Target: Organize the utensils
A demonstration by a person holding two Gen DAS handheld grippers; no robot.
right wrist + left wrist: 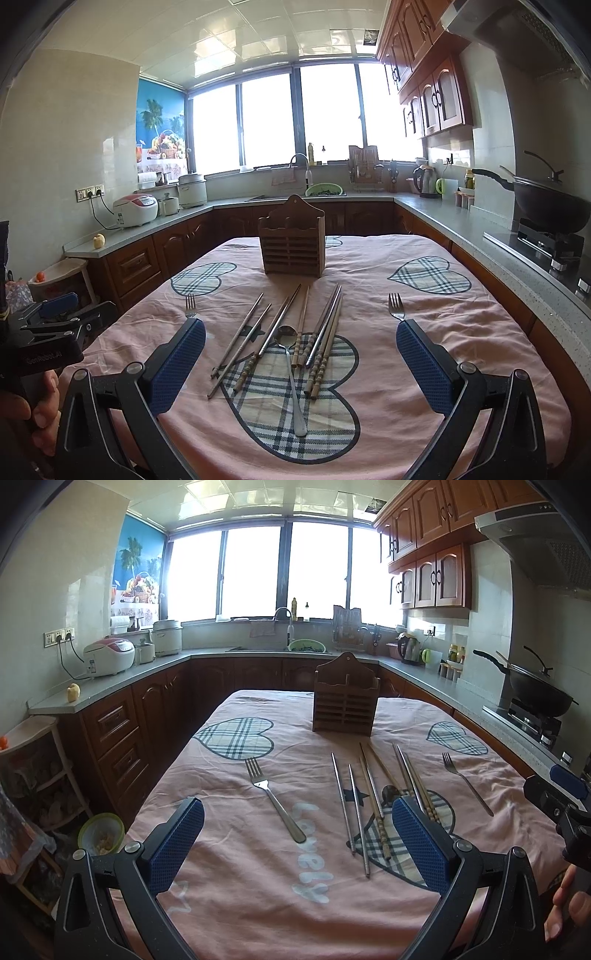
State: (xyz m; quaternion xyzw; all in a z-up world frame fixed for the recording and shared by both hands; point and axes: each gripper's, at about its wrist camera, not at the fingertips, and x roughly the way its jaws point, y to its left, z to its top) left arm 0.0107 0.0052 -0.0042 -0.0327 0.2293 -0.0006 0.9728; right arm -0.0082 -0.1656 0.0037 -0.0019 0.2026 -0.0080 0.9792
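Both wrist views face forward, sharing table (pixel 258 886), holder (pixel 291 251).

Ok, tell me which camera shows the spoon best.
The right wrist view. There the spoon lies in full between the open jaws, bowl to handle end, on the plaid heart of the tablecloth. In the left wrist view only its bowl shows; the blue pad of the left gripper hides the handle.

Bare cloth lies open on the surface (pixel 461 332) between each hand-held gripper and the cutlery. The wooden holder (pixel 291 243) stands upright at the far middle, blocking a straight pass there. Chopsticks (pixel 325 332) and a spoon (pixel 293 373) crowd the middle; a fork (pixel 275 801) lies left of them and another fork (pixel 396 308) right, with free lanes between.
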